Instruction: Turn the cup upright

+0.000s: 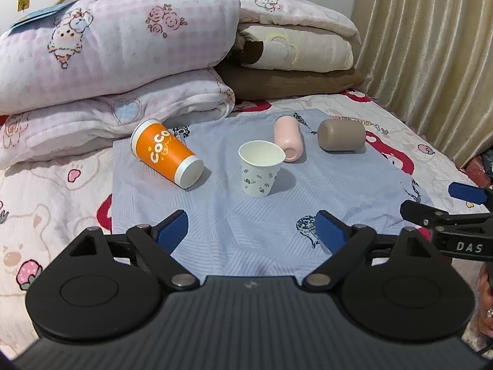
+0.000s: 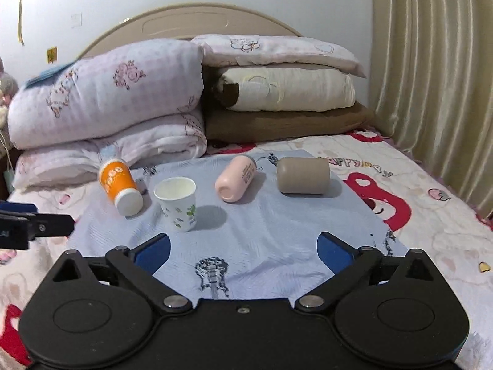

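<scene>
Several cups are on a light blue cloth (image 1: 252,225) (image 2: 265,234) on the bed. A white paper cup with green prints (image 1: 261,168) (image 2: 177,203) stands upright. An orange cup (image 1: 166,154) (image 2: 119,186), a pink cup (image 1: 288,138) (image 2: 235,178) and a taupe cup (image 1: 341,135) (image 2: 303,175) lie on their sides. My left gripper (image 1: 251,231) is open and empty, near the cloth's front, short of the white cup. My right gripper (image 2: 243,252) is open and empty, over the cloth's front edge. Each gripper shows at the edge of the other's view.
Folded pink quilts (image 1: 107,61) (image 2: 107,98) and stacked pillows (image 1: 292,52) (image 2: 283,92) lie behind the cloth against the headboard. A cream curtain (image 1: 431,46) (image 2: 437,77) hangs on the right. The printed bedsheet (image 1: 55,200) (image 2: 431,215) surrounds the cloth.
</scene>
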`<action>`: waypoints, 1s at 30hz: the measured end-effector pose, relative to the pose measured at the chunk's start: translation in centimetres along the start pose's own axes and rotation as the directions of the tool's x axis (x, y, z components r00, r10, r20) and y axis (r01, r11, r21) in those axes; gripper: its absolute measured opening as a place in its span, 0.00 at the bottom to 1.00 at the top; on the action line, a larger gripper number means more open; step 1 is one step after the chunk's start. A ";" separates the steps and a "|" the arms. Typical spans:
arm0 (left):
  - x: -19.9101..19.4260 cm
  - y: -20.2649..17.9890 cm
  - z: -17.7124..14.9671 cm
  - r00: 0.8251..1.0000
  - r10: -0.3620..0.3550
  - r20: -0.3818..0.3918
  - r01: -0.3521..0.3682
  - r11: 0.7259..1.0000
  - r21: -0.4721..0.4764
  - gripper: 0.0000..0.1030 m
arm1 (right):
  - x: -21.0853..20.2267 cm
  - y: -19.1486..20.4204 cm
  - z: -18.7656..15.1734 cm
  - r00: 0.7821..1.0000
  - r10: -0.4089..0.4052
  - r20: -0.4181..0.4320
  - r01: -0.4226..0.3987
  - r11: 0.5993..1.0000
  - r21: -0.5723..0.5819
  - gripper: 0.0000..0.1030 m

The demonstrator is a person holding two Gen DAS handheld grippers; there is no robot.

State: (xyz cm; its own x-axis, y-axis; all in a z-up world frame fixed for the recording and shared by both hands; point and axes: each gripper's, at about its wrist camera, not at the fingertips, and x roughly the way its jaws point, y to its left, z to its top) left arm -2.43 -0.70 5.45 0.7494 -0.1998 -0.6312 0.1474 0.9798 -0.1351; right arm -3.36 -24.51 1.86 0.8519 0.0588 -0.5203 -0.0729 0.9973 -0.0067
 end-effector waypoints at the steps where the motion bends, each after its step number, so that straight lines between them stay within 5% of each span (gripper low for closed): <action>1: 0.2 0.1 -0.1 1.000 0.000 -0.005 0.000 1.000 -0.006 0.92 | 0.0 0.2 -0.1 1.000 -0.012 0.001 0.012 1.000 -0.009 1.00; 30: 3.0 0.7 -1.1 0.990 0.081 -0.116 -0.085 0.996 -0.030 0.99 | 1.2 -0.1 -0.8 0.998 -0.032 -0.054 0.033 0.999 0.021 1.00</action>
State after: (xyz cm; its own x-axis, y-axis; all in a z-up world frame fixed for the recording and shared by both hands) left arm -0.81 -0.63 2.65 0.6791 -0.1190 -0.7244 0.0632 0.9926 -0.1038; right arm -2.80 -24.53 0.56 0.8245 0.0245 -0.5653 -0.0340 0.9994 -0.0063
